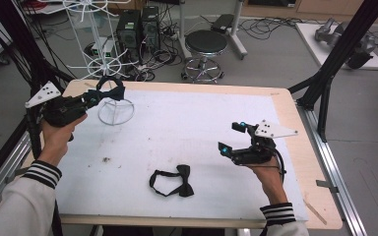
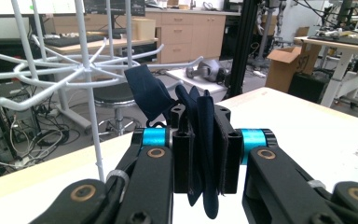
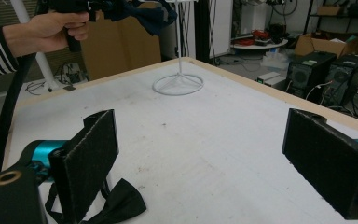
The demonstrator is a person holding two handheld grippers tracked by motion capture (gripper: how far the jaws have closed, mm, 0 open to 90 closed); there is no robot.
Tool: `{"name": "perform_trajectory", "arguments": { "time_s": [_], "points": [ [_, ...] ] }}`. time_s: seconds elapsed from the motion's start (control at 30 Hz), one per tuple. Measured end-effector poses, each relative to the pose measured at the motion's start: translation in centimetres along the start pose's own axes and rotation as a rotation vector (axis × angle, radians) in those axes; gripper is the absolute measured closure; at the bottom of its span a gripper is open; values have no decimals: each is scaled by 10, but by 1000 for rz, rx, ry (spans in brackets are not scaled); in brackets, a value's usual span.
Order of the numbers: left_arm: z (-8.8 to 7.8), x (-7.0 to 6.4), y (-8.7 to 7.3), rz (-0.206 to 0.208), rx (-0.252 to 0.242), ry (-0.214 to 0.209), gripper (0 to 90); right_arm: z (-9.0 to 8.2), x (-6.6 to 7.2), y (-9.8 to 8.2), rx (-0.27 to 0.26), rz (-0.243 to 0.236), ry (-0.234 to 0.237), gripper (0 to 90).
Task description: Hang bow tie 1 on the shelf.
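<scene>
Left gripper is clamping a dark bow tie at the far left, beside the white wire rack; the strap could be missing or snagging a hook arm, tipping the light rack. Right gripper is hovering wide open and empty near right, a second bow tie lying on the worktop.

High view overhead, gripper views low, table shared
</scene>
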State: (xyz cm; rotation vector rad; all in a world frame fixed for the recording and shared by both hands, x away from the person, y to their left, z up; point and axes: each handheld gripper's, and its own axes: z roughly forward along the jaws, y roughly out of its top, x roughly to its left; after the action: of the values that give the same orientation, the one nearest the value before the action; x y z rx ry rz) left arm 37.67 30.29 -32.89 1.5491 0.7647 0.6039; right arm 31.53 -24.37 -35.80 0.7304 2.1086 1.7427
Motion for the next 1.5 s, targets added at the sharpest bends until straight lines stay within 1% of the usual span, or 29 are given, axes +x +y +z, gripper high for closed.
{"name": "perform_trajectory", "arguments": {
  "time_s": [0.1, 0.27, 0.4, 0.5, 0.57, 0.6, 0.63, 0.77, 0.9, 0.97, 1.07, 1.13, 1.2, 1.27, 1.3, 1.33, 1.37, 1.4, 1.43, 1.47, 1.5],
  "points": [
    [3, 0, -4, 2, 17, 3, 798, 0, 0, 0, 2, -1, 0, 100],
    [8, -1, -12, -8, 34, 9, 797, 0, 0, -2, -3, 2, 2, 100],
    [11, -1, -16, -11, 45, 14, 797, -2, 1, -7, -4, 14, -5, 100],
    [12, -3, -17, -10, 53, 13, 797, -4, 0, -11, -18, 20, -9, 100],
    [12, -4, -18, -2, 61, 11, 797, -4, 1, -13, -17, 24, -16, 100],
    [12, -4, -18, -3, 62, 10, 797, -4, 0, -14, -24, 19, -14, 100],
    [12, -5, -18, -5, 61, 10, 797, -4, 1, -14, -22, 30, -11, 100],
    [12, -6, -18, 5, 68, 13, 794, -3, 1, -15, -19, 32, -10, 100],
    [12, -6, -18, 3, 71, 15, 792, -4, 1, -15, -20, 32, -8, 99],
    [11, -6, -18, 5, 75, 16, 790, -4, 1, -15, -25, 24, -9, 100],
    [11, -6, -19, 0, 75, 23, 773, -4, 0, -16, -25, 26, -9, 100],
    [10, -6, -20, -14, 80, 31, 728, -4, 1, -16, -25, 26, -7, 99],
    [9, -6, -22, -23, 82, 30, 632, -5, 1, -16, -24, 33, -3, 100],
    [8, -5, -22, -30, 73, 33, 483, -5, 1, -16, -33, 26, -3, 100],
    [8, -5, -23, -38, 65, 28, 409, -6, 1, -16, -34, 30, -3, 100],
    [7, -5, -23, -37, 58, 25, 333, -6, 1, -16, -32, 33, -1, 100],
    [6, -5, -22, -37, 52, 23, 276, -7, 0, -16, -36, 30, -4, 99],
    [5, -4, -22, -34, 49, 23, 234, -7, 1, -16, -37, 41, -4, 100],
    [4, -4, -22, -32, 41, 26, 208, -8, 0, -16, -43, 32, -6, 100],
    [2, -5, -22, -30, 34, 29, 182, -8, 0, -16, -41, 38, -7, 100],
    [0, -5, -21, -28, 29, 21, 163, -8, 0, -16, -42, 39, -8, 100]
  ]
}}
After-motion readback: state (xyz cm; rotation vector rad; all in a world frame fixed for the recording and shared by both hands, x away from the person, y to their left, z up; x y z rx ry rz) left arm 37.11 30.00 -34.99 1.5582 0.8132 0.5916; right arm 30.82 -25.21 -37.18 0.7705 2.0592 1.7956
